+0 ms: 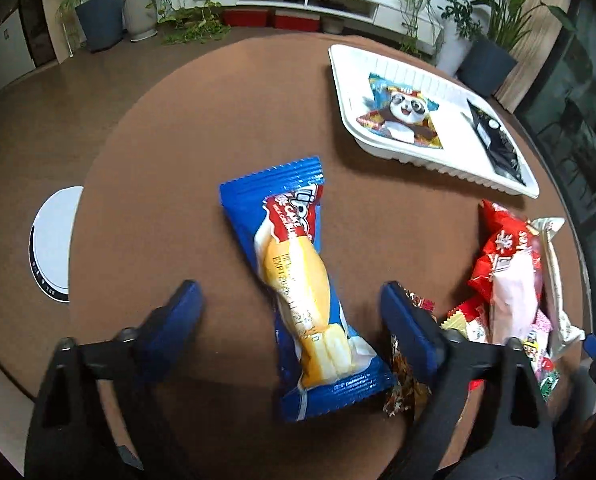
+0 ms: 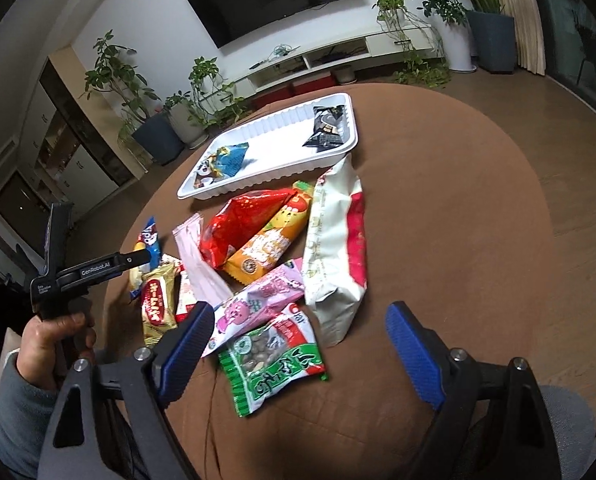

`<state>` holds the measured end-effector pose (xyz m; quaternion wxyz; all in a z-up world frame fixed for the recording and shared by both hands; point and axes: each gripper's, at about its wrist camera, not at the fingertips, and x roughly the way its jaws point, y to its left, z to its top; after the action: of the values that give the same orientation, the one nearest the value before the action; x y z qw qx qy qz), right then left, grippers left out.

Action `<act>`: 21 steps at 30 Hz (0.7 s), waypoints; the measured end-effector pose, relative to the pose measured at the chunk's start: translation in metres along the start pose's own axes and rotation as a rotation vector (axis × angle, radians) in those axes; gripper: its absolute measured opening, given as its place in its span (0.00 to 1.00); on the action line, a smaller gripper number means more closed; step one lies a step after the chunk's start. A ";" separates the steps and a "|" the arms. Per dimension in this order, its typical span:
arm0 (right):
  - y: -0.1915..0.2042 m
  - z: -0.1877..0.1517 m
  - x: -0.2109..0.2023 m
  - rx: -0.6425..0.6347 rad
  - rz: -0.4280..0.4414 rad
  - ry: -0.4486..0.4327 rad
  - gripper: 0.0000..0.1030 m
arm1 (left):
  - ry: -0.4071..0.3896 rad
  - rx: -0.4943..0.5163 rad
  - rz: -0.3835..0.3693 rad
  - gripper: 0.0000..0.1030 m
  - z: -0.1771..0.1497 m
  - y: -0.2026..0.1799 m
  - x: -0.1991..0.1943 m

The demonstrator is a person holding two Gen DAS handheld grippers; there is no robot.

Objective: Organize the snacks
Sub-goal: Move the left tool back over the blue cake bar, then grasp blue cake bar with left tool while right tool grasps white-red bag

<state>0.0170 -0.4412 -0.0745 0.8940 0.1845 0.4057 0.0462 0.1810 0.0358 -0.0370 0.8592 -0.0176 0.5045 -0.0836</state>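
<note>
One cake packet (image 1: 306,292) between parted fingers (image 1: 185,300)

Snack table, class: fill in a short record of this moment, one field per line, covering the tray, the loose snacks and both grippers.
tray: white tray on the brown table, holding a panda packet and a black packet
loose snacks: a pile in front of the tray, including a green pea packet
left gripper: open, jaws either side of the blue cake packet
right gripper: open, holding nothing
</note>
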 end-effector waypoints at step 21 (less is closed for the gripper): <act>-0.006 0.020 0.023 -0.034 -0.096 0.071 0.80 | 0.014 0.124 0.019 0.26 0.002 -0.014 0.018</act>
<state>0.0468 -0.4471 -0.0813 0.8833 0.1478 0.4445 0.0166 0.1897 0.0190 -0.0501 0.8559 0.0412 0.5043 -0.1068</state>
